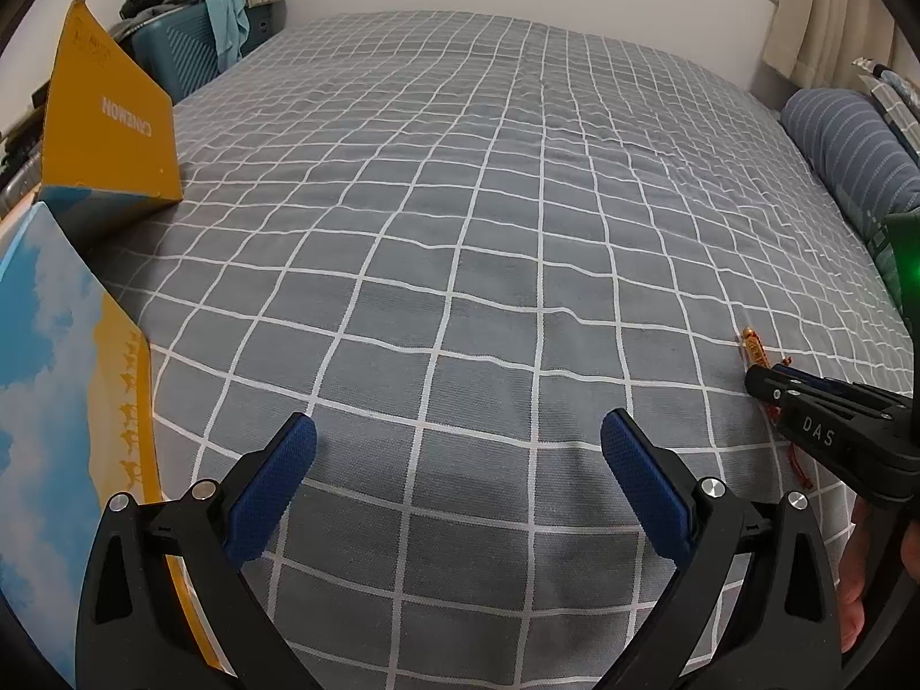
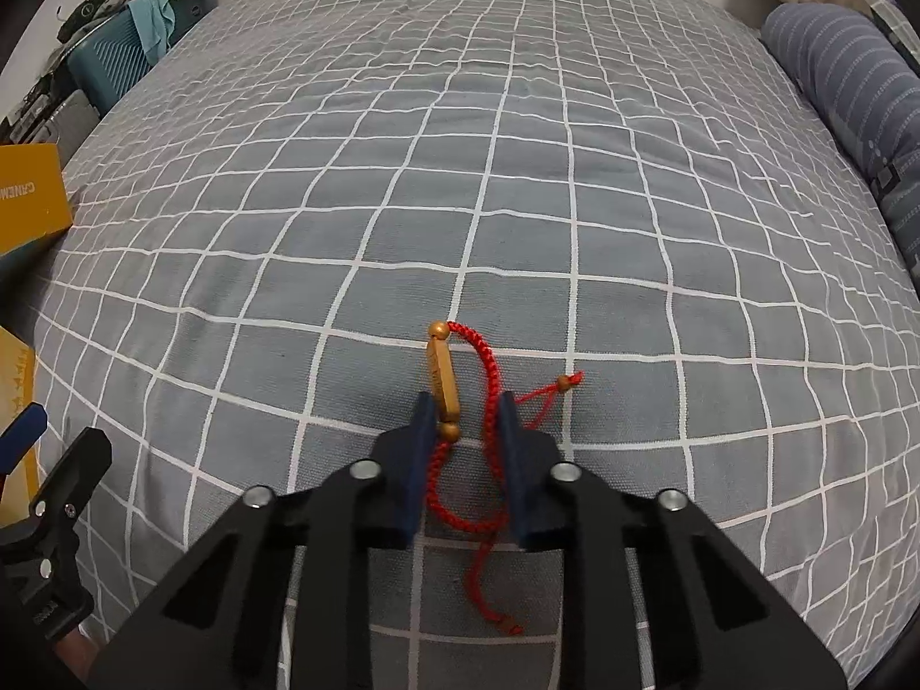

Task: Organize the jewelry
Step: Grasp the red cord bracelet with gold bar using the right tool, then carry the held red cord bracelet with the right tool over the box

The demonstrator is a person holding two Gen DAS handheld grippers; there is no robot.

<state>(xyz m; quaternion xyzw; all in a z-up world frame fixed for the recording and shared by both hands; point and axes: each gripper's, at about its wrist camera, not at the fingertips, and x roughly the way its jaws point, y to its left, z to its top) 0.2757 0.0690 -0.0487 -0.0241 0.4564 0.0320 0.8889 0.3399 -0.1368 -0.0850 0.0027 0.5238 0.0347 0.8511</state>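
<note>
A red braided cord bracelet (image 2: pixel 443 374) with a long wooden bead lies on the grey checked bedspread (image 2: pixel 402 201). My right gripper (image 2: pixel 464 405) is shut on it: the wooden bead rests against the left pad and the red cord against the right pad, while loose cord ends trail out below and to the right. In the left wrist view the bracelet (image 1: pixel 754 348) pokes out past the right gripper (image 1: pixel 756 382) at the right edge. My left gripper (image 1: pixel 460 437) stands open over bare bedspread, holding nothing.
A yellow cardboard box (image 1: pixel 109 115) stands at the bed's left side, with a blue-and-yellow printed box lid (image 1: pixel 57 374) in front of it. A blue striped pillow (image 1: pixel 851 144) lies at the right. A teal suitcase (image 1: pixel 184 52) stands beyond the far left corner.
</note>
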